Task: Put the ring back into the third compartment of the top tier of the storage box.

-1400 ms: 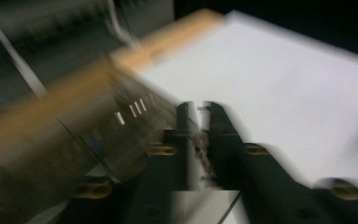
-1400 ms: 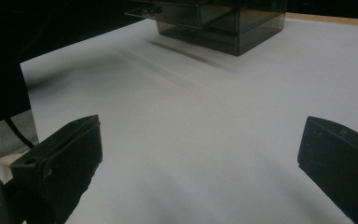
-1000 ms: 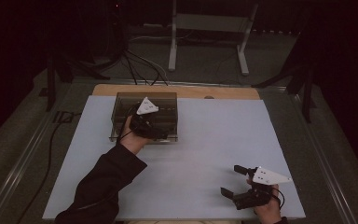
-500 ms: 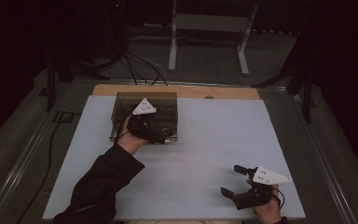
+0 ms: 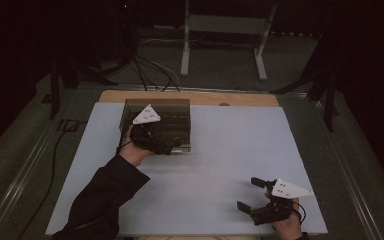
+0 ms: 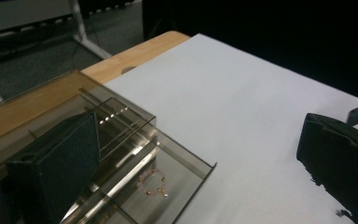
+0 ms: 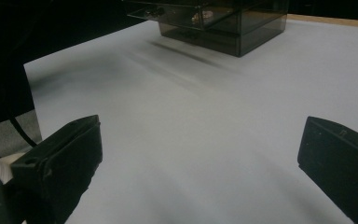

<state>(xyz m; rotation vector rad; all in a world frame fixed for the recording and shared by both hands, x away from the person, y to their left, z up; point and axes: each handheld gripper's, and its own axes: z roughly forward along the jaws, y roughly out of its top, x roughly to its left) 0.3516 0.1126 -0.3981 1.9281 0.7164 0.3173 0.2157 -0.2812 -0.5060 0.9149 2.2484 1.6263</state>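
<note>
A: How many big things are there?
B: One bench (image 5: 240, 100), its wooden edge showing at twelve o'clock in the high view. On it lies one white sheet (image 5: 230, 160) that covers nearly all of the top.

A: And on the sheet?
B: One smoky clear box (image 5: 172, 122), at about ten o'clock from the sheet's middle. The left gripper view shows thin walls that split it into compartments; I cannot count them all.

A: Anything inside?
B: One small pink bead bracelet (image 6: 152, 183). It lies flat on the floor of the open compartment nearest the box's corner, apart from the walls.

A: How many tools?
B: Two. The left tool (image 5: 172, 145) sits at the box's near edge, held by one hand with a dark sleeve (image 5: 100, 200) behind it. Its jaws have just been opening and now stand wide: in its own view one is over the box at nine o'clock, the other over bare sheet at three o'clock. Nothing is pressed between them; the bracelet lies below, untouched.

A: The other?
B: The right tool (image 5: 250, 194) is at five o'clock on the sheet, well apart from the box. Its jaws are wide too, with bare sheet between them.
</note>
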